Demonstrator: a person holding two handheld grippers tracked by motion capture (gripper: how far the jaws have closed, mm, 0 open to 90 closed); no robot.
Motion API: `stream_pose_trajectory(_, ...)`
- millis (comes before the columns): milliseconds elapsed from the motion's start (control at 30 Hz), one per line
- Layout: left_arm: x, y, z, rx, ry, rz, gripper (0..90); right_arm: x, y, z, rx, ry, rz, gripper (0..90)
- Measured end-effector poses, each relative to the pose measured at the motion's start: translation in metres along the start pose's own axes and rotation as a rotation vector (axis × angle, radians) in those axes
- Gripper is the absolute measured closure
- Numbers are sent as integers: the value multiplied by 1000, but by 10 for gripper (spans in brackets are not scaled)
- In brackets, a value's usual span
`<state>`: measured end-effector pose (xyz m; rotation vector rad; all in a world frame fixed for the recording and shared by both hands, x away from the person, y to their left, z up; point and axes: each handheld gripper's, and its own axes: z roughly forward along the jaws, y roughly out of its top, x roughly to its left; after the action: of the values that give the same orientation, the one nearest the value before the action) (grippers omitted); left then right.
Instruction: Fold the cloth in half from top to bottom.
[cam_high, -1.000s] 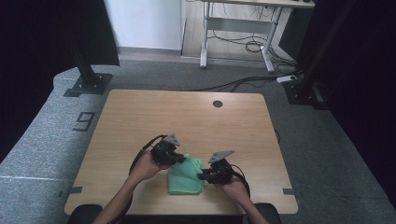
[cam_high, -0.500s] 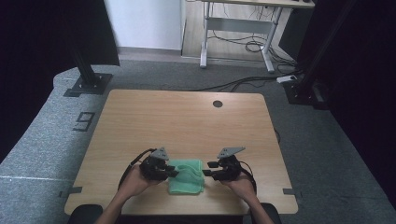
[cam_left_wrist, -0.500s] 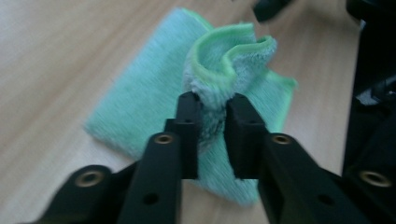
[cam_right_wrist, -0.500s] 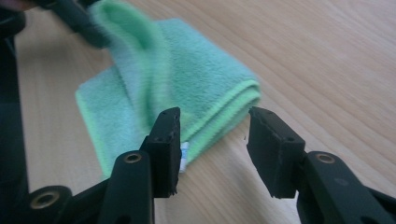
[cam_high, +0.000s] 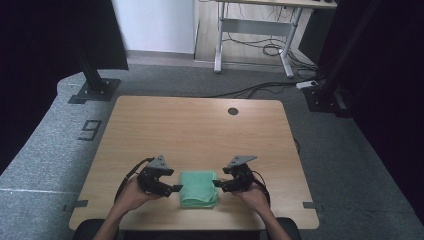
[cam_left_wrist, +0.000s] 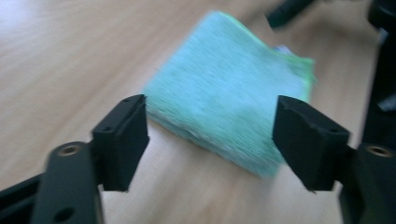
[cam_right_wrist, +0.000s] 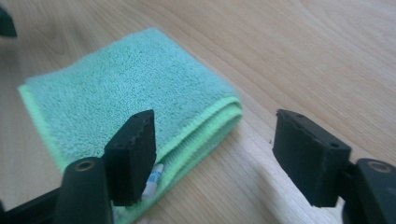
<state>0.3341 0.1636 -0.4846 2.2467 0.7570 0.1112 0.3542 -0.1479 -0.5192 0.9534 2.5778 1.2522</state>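
A folded green towel (cam_high: 199, 188) lies flat on the wooden table (cam_high: 200, 130) near its front edge. My left gripper (cam_high: 176, 188) sits just off the towel's left side, open and holding nothing. In the left gripper view the towel (cam_left_wrist: 229, 88) lies ahead of the wide-apart jaws of the left gripper (cam_left_wrist: 210, 140). My right gripper (cam_high: 216, 183) sits at the towel's right side, also open. The right gripper view has the towel (cam_right_wrist: 126, 98) with its folded edge and a small white label between and beyond the spread jaws of the right gripper (cam_right_wrist: 212, 154).
A dark round hole (cam_high: 233, 111) sits near the table's far edge. Black stands (cam_high: 95, 80) rise on the grey floor at both back corners. A desk frame with cables (cam_high: 260, 40) stands behind.
Both grippers have drawn back off the towel to its left and right sides. The towel now lies flat and folded between them.
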Motion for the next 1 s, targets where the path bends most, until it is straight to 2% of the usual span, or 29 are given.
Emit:
stream_pose_trajectory(33, 0, 0, 5, 3, 10, -12, 229, 2, 0, 3, 4, -1, -3, 253)
stream_pose_trajectory(167, -6, -6, 22, 50, 57, -11, 173, 10, -2, 9, 26, -5, -22, 211)
stream_pose_trajectory(300, -12, -16, 30, 89, 100, -1, 154, 19, -6, 13, 56, -13, -46, 181)
stream_pose_trajectory(433, -13, -23, 30, 79, 108, -21, 154, 26, -12, 12, 85, -19, -67, 173)
stream_pose_trajectory(667, -20, -31, 35, 89, 130, -10, 155, 34, -26, 8, 118, -51, -96, 172)
stream_pose_trajectory(767, -22, -33, 37, 90, 155, -1, 153, 35, -28, 10, 117, -56, -93, 174)
stream_pose_trajectory(900, -24, -38, 40, 78, 209, 18, 118, 36, -30, 11, 106, -69, -102, 171)
stream_pose_trajectory(1000, -24, -39, 42, 72, 224, 18, 92, 36, -32, 12, 94, -77, -107, 164)
